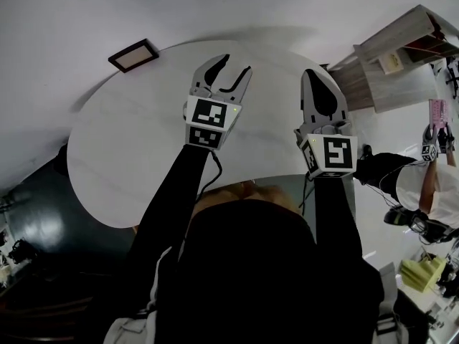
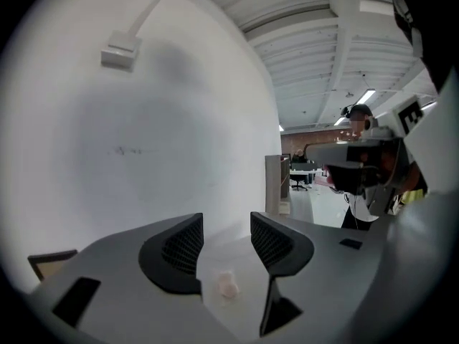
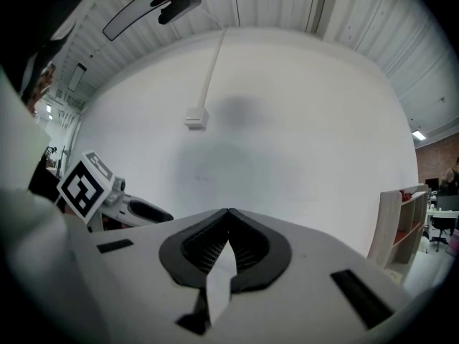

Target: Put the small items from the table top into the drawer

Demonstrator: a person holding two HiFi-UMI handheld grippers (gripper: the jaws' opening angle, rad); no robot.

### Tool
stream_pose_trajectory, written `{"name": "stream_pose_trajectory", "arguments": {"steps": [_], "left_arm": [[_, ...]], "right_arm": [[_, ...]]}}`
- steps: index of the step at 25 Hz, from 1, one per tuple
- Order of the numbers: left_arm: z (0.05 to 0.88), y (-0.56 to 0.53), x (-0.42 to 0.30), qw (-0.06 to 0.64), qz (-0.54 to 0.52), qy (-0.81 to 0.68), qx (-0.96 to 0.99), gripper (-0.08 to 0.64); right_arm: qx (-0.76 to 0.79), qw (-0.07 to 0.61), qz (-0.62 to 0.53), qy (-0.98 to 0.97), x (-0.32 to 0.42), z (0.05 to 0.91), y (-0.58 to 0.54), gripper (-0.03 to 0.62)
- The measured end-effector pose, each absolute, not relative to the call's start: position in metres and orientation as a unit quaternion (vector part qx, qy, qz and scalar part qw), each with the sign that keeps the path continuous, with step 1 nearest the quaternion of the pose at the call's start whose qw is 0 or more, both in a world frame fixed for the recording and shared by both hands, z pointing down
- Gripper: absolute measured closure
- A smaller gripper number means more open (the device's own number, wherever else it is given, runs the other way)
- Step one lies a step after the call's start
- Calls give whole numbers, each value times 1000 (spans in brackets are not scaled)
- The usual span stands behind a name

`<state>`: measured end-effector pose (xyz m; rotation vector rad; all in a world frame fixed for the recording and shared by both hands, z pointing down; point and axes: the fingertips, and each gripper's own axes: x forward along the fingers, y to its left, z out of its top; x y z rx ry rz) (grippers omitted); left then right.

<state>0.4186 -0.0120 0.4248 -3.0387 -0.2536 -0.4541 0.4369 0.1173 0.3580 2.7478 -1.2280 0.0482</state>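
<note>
The white round table [image 1: 129, 142] lies under both my tools, with a wooden shelf unit [image 1: 401, 70] and another person [image 1: 430, 185] off its right side. My left gripper [image 1: 238, 63] is spread wide and my right gripper [image 1: 315, 77] is pressed closed on nothing. A brown frame [image 1: 134, 54] sits at the far left rim. A small pale item [image 2: 228, 285] lies on the tabletop in my left jaws' gap, touching neither.

Bright even light, soft shadows, strong fisheye edges

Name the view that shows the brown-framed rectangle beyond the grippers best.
Head view: the brown-framed rectangle lies whole at the rim of the table. Left gripper view catches only its corner; right gripper view, nothing.
</note>
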Motion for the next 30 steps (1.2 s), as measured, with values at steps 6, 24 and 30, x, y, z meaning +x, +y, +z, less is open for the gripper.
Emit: {"name": "stream_pose_trajectory", "arguments": {"steps": [6,24,30], "left_arm": [[509,-8,441,-7,-220,-92,-971,328],[633,-7,462,12,-369,-88,-925,447],[627,1,460,2,-362,-101,-927,453]], "right_arm": [[920,77,30,-384,440,373,140,566],[942,92,70,-316,445,400,209,566],[940,88,70,-321,444,402,206,566]]}}
